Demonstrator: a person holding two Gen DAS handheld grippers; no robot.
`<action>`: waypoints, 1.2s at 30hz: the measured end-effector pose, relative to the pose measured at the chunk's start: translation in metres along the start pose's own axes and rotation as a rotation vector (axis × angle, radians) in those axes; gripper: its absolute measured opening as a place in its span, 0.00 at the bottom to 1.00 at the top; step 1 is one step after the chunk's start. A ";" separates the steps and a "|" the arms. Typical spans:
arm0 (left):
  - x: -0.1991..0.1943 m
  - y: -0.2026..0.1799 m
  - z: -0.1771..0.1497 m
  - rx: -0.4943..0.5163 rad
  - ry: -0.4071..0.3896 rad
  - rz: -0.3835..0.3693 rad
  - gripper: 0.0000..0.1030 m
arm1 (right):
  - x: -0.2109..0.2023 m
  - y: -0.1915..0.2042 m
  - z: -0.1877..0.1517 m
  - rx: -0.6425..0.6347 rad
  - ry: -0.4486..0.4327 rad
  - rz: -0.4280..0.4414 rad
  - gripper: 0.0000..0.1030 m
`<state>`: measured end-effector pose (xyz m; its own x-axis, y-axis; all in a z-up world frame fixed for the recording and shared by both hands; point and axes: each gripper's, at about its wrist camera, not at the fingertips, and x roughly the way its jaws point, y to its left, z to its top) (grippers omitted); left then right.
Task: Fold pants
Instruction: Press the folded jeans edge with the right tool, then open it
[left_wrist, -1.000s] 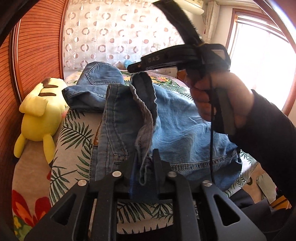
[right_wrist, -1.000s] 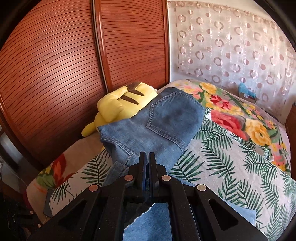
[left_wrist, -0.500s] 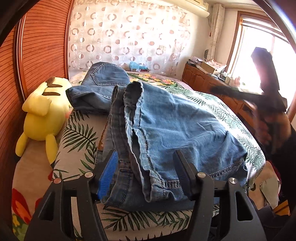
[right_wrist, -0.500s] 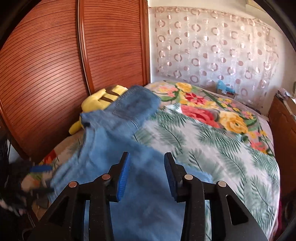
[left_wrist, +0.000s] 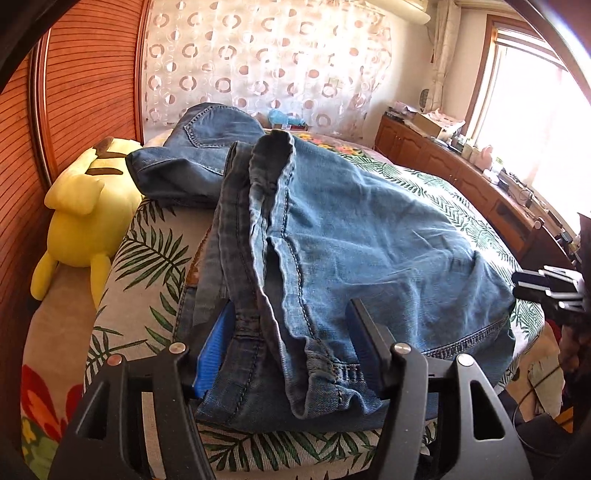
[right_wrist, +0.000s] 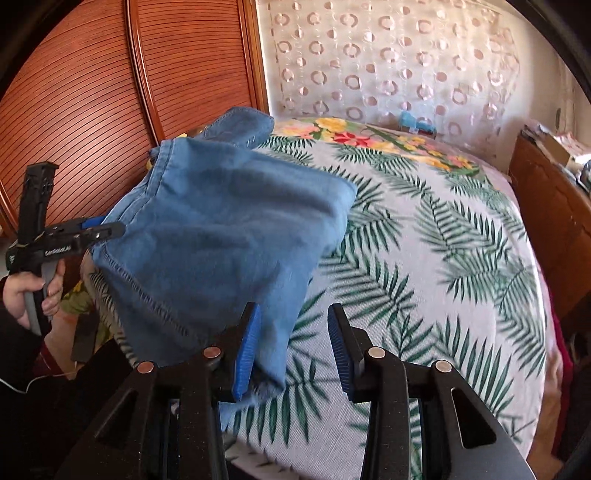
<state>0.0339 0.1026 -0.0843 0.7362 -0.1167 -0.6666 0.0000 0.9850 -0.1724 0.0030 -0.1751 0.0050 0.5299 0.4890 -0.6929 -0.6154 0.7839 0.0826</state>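
Flanking jeans (left_wrist: 369, 240): plush toy (left_wrist: 85, 218), bedspread (right_wrist: 424, 258)

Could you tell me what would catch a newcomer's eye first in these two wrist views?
Probably the folded blue denim jeans, heaped across the near end of the palm-leaf and flower print bedspread, with the left gripper open astride their hem. Next, the bright yellow plush toy lying at the bed's left edge against the reddish slatted wooden wardrobe doors. The right gripper hangs open beside the denim.
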 end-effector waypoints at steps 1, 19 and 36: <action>-0.001 -0.001 0.000 -0.001 -0.003 0.001 0.61 | -0.002 0.001 -0.003 0.005 0.005 0.004 0.38; -0.013 -0.011 0.002 -0.004 -0.041 0.015 0.61 | -0.014 0.006 -0.041 0.036 0.047 0.082 0.01; -0.015 -0.018 0.001 0.031 -0.039 -0.009 0.91 | -0.034 -0.001 -0.038 0.060 -0.026 0.052 0.02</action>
<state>0.0235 0.0869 -0.0711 0.7621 -0.1212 -0.6360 0.0272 0.9875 -0.1556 -0.0362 -0.2069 0.0008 0.5133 0.5392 -0.6676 -0.6072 0.7780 0.1615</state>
